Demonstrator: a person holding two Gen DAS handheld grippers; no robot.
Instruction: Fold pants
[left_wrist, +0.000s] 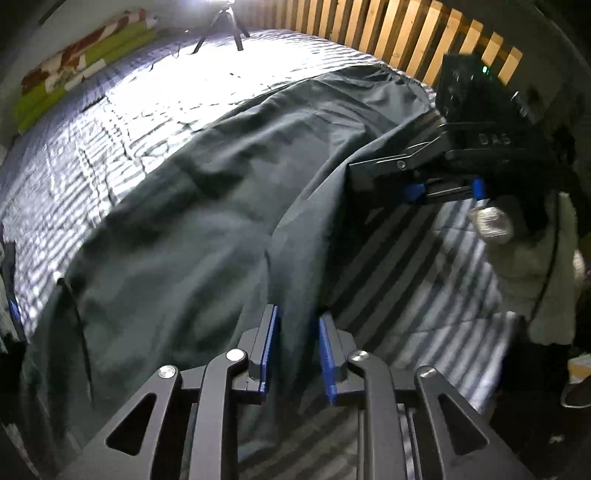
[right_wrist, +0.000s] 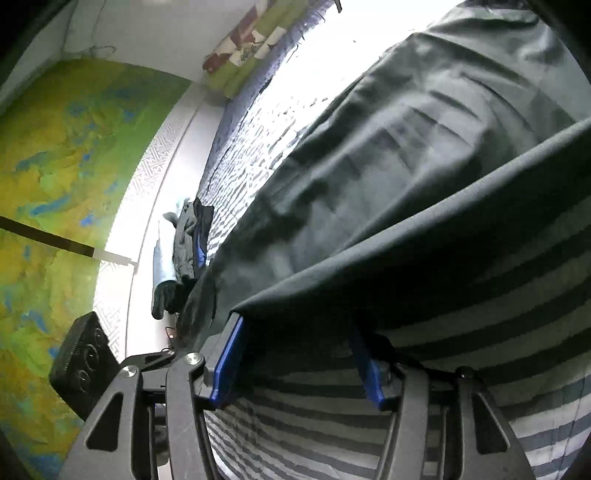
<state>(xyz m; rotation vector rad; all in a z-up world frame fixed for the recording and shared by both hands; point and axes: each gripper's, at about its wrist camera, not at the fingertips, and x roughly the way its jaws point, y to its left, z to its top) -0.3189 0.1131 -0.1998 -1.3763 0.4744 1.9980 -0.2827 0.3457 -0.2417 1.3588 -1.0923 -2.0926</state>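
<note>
Dark grey pants (left_wrist: 207, 206) lie spread across the striped bed cover (left_wrist: 424, 266); in the right wrist view the pants (right_wrist: 424, 177) fill the upper right. My left gripper (left_wrist: 298, 350) points down at their near edge. Its blue pads stand a little apart with a fold of fabric in the gap, not pressed. My right gripper (left_wrist: 384, 181) reaches in from the right at the pants' side edge. In its own view the right gripper (right_wrist: 295, 332) is open wide, and the raised fabric edge runs across its fingertips.
A wooden slatted headboard (left_wrist: 388, 33) lines the far side of the bed. A tripod (left_wrist: 225, 22) stands on the cover, and a green patterned roll (left_wrist: 81, 70) lies at the far left. Other clothes (right_wrist: 181, 258) are piled at the bed's edge. A person's light sleeve (left_wrist: 535, 266) is at right.
</note>
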